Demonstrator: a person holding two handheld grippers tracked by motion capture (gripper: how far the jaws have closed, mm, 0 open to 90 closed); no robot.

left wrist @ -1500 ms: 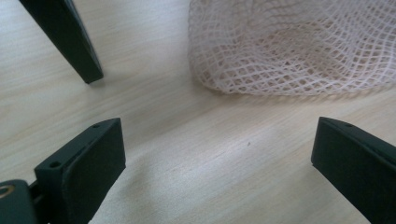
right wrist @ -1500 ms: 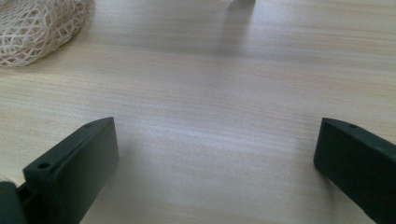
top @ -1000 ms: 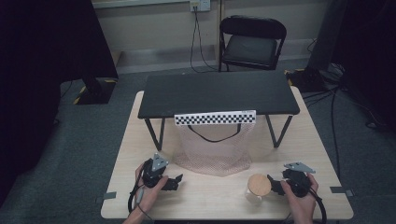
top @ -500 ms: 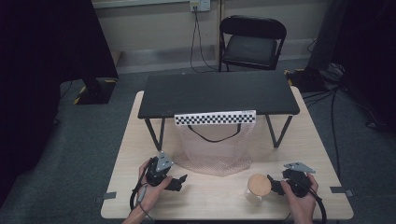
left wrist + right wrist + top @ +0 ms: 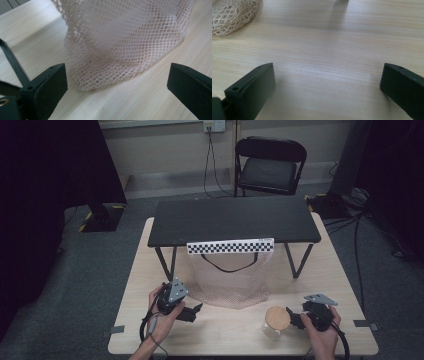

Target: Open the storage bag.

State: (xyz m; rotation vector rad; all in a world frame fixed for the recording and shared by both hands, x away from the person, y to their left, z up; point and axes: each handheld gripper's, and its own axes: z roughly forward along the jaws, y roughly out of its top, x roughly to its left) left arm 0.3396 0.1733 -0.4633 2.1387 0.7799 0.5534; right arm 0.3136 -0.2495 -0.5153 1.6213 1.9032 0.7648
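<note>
A pale pink mesh bag (image 5: 230,282) with a black strap hangs from the front of a small black table (image 5: 235,220) and rests on the wooden tabletop. My left gripper (image 5: 195,311) sits just left of the bag's lower corner. In the left gripper view the bag (image 5: 120,42) lies close ahead of the left gripper (image 5: 118,75), whose jaws stand wide apart and hold nothing. A glass jar with a round wooden lid (image 5: 276,320) stands at the front right. My right gripper (image 5: 294,316) is just right of the jar, open (image 5: 328,77) over bare wood.
A checkered strip (image 5: 231,246) runs along the black table's front edge, and its thin legs (image 5: 299,260) stand on the wooden table (image 5: 150,270). A black chair (image 5: 270,165) stands on the floor behind. The bag's edge (image 5: 232,13) shows in the right gripper view.
My left gripper has slid a little to the right, towards the mesh bag's lower corner. The right gripper and the jar have stayed where they were.
</note>
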